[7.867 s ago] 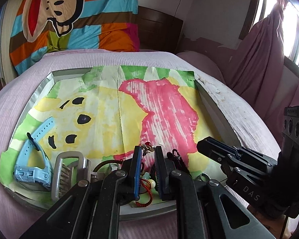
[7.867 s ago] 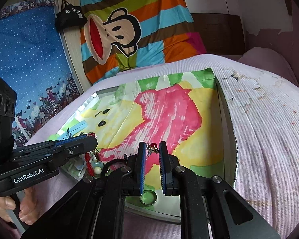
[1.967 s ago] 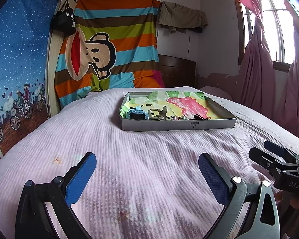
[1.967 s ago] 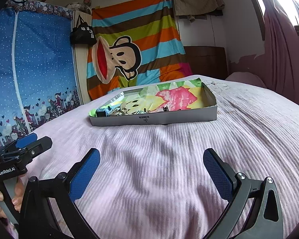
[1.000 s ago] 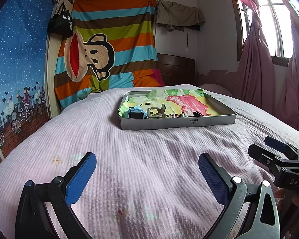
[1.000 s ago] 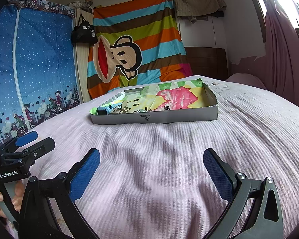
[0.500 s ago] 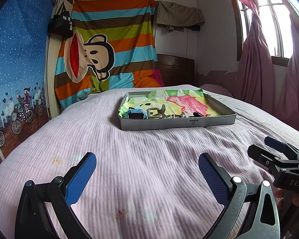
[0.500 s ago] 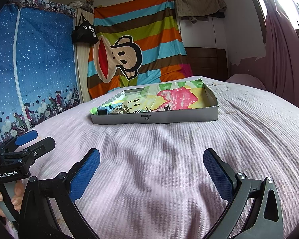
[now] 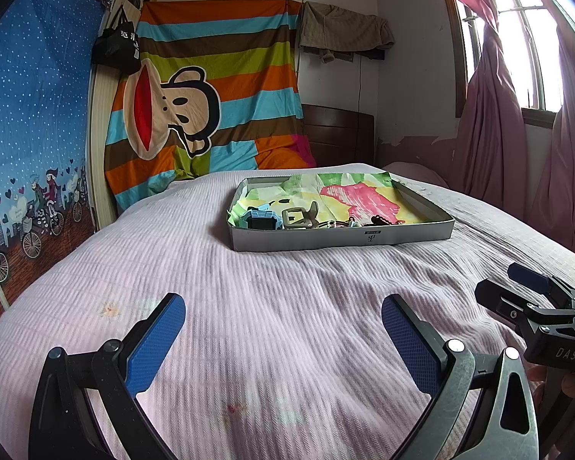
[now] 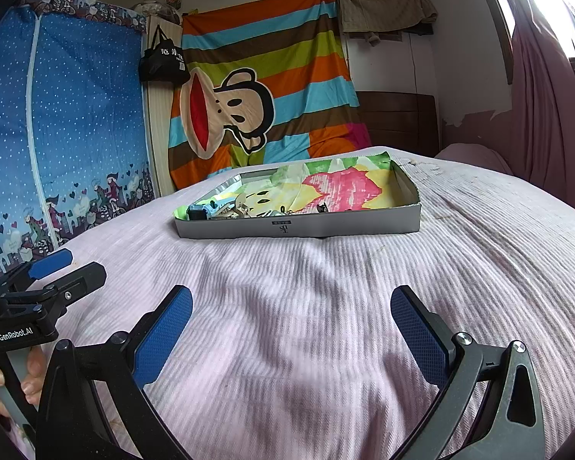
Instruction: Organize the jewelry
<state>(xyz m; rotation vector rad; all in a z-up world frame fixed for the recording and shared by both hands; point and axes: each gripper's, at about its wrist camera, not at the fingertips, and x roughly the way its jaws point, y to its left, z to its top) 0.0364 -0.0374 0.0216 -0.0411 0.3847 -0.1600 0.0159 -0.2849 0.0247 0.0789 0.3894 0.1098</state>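
Nearest the cameras, the left gripper and the right gripper both hung low over the near part of the bed, jaws spread wide and holding nothing. Each showed in the other's view: the right gripper at the right edge of the left wrist view, the left gripper at the left edge of the right wrist view, with a hand on its handle. Well beyond both, straight ahead toward the head of the bed, the grey tray sat with its long side facing the jaws. The jewelry lay bunched along the tray's near edge, left of middle, beside a blue watch in the near left corner and a grey buckle-like piece. Judged from these views, neither gripper was clearly nearer, and any reach would run forward over the near wall. That wall cut off the lower parts of the pieces, and at this range single items could not be told apart. A striped cartoon blanket hung behind.
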